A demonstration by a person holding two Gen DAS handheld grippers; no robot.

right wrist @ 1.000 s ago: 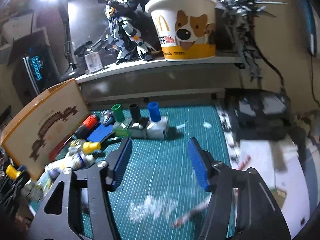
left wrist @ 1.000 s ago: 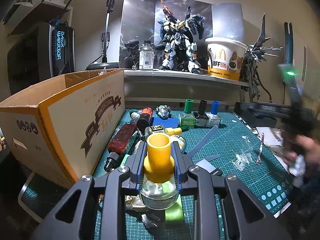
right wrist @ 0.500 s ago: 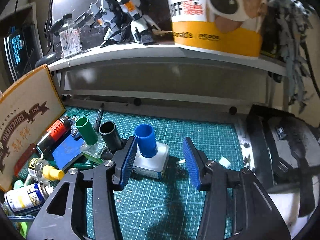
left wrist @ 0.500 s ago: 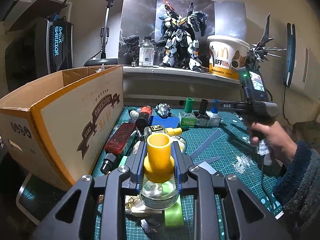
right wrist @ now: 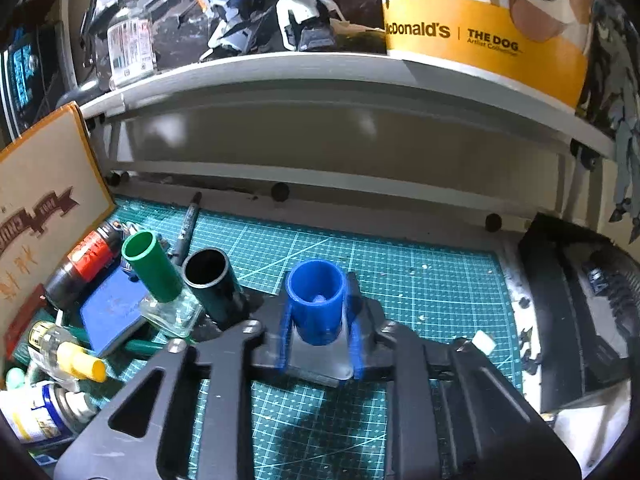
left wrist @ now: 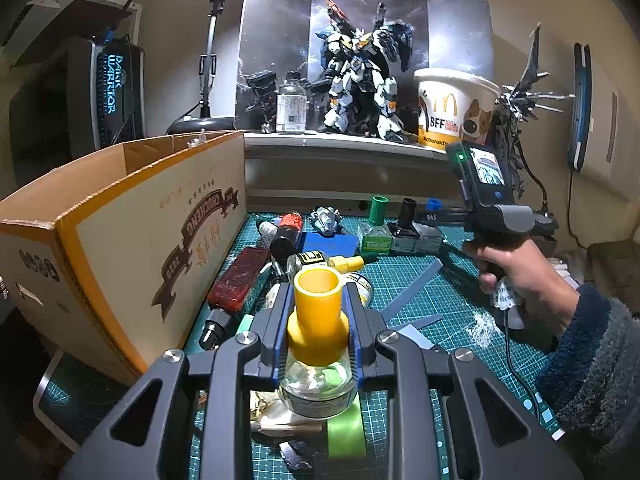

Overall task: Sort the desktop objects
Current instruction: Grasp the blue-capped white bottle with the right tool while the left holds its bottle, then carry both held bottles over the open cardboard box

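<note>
Right gripper [right wrist: 318,336] newly forward, now pinching blue-capped bottle [right wrist: 316,306] beside black-capped bottle [right wrist: 212,286]; left gripper [left wrist: 318,320] pinching yellow-capped bottle [left wrist: 318,320].

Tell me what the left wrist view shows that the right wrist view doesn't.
Only the left wrist view: the left gripper shut on the yellow-capped bottle, the person's hand on the right gripper's handle, the open top of the cardboard box.

Only the right wrist view: the right gripper shut on the blue-capped bottle.

Both: the green-capped bottle, the black-capped bottle, the cutting mat.
</note>
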